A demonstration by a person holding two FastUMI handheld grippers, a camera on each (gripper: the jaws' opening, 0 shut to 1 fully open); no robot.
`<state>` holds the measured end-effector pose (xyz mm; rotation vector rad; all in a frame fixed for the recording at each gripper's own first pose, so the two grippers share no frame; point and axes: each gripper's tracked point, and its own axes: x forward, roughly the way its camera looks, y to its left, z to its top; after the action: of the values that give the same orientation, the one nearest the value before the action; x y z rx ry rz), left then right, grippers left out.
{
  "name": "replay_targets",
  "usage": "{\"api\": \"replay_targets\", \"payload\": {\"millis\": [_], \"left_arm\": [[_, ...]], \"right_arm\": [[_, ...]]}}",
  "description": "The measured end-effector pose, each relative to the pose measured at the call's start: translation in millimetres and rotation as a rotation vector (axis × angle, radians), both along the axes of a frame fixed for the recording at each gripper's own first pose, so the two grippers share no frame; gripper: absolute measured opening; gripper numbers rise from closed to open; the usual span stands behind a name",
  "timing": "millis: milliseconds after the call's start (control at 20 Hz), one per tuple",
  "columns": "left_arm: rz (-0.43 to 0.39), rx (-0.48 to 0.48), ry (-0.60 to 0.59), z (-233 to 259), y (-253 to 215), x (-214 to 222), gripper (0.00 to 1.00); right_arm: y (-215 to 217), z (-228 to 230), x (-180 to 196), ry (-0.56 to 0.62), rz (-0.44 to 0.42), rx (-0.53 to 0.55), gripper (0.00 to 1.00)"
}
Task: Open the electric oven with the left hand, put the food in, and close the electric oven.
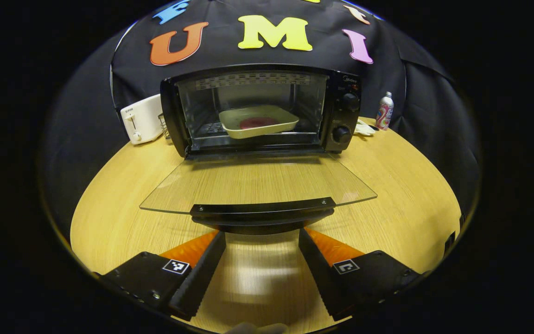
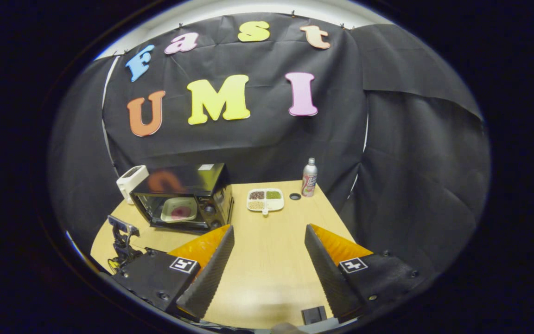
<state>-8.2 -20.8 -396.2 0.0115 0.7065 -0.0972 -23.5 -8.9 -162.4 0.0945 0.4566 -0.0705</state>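
The black electric oven (image 1: 341,111) stands at the back of the table with its glass door (image 1: 257,181) swung down flat. Inside it, on the rack, a cream dish (image 1: 248,132) holds red food (image 1: 258,122). My left gripper (image 1: 262,234) is open, its fingertips just under the door's black handle (image 1: 262,214), one on either side, not pressing on it. In the right gripper view the oven (image 2: 188,185) sits far left with the dish (image 2: 180,209) inside. My right gripper (image 2: 269,228) hangs open over the table, holding nothing.
A white toaster (image 1: 142,119) stands left of the oven, a bottle (image 1: 384,111) behind it on the right. A divided plate of beans (image 2: 265,200) lies right of the oven, beside a small black disc (image 2: 295,196). The wooden table (image 1: 410,185) curves away.
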Motion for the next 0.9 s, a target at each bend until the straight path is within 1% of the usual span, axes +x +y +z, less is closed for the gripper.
{"api": "replay_targets", "payload": {"millis": [150, 350, 400, 450, 700, 850, 900], "left_arm": [[0.001, -0.001, -0.022, 17, 1, 6, 0.96], [-0.013, 0.002, -0.076, 49, 1, 26, 0.96], [-0.017, 0.004, -0.091, 58, 0, 32, 0.96], [-0.022, 0.001, -0.105, 66, -1, 39, 0.96], [-0.039, 0.016, -0.198, 106, 1, 80, 0.97], [-0.044, 0.013, -0.218, 114, -1, 87, 0.96], [-0.045, 0.011, -0.213, 112, -2, 85, 0.96]], "right_arm": [[0, -1, 1, -0.005, -0.003, 0.012, 0.96], [-1, -2, 1, -0.011, -0.016, 0.045, 0.96], [-2, -1, 2, -0.013, -0.022, 0.052, 0.95], [-2, -1, 2, -0.017, -0.026, 0.060, 0.96], [-5, 0, 6, -0.034, -0.047, 0.085, 0.96], [-4, 2, 8, -0.043, -0.052, 0.081, 0.96], [-3, 3, 8, -0.045, -0.049, 0.080, 0.94]]}}
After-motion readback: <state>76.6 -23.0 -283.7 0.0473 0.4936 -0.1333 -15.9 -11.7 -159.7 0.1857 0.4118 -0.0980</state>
